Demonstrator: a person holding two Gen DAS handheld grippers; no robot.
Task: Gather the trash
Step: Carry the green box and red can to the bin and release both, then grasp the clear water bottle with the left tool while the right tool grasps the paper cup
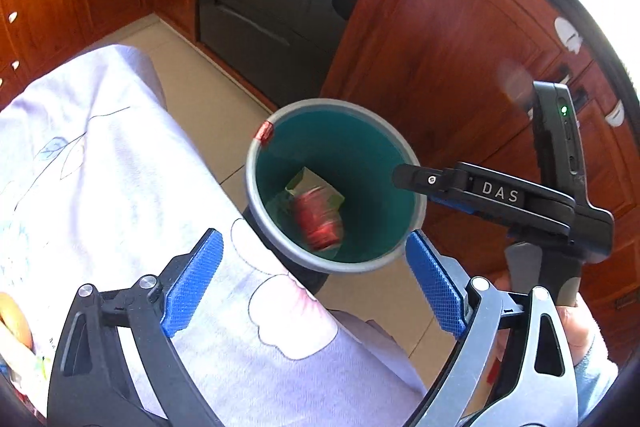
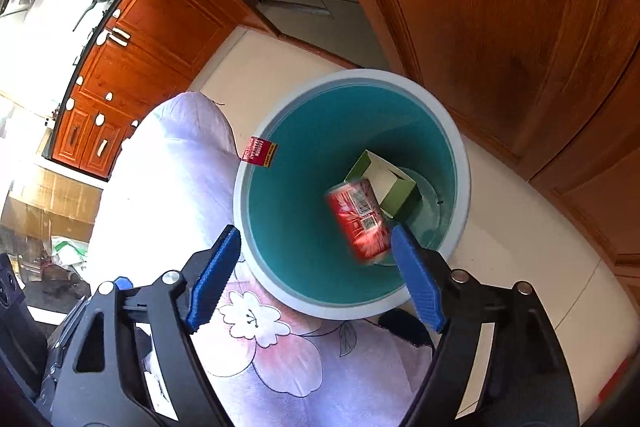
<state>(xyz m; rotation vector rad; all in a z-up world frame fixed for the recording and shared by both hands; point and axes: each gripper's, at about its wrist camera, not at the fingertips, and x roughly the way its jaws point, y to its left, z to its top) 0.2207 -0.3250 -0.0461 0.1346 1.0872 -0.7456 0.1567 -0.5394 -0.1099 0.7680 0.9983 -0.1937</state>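
A round bin with a grey rim [image 1: 256,183] [image 2: 240,195] and teal inside stands on the floor beside the cloth-covered table. A red can [image 1: 320,223] [image 2: 362,223], motion-blurred, is inside the bin over a green and white carton [image 1: 308,181] [image 2: 384,179]. My right gripper [image 2: 316,275] is open and empty just above the bin's near rim; it also shows in the left wrist view [image 1: 404,177] over the bin's right rim. My left gripper [image 1: 316,287] is open and empty, above the table edge next to the bin.
A lilac flowered tablecloth [image 1: 120,187] [image 2: 168,187] covers the table left of the bin. A red label [image 1: 264,133] [image 2: 260,151] hangs on the bin's rim. Wooden cabinets [image 1: 440,39] [image 2: 500,27] and a black oven [image 1: 272,11] stand behind, on a pale tiled floor.
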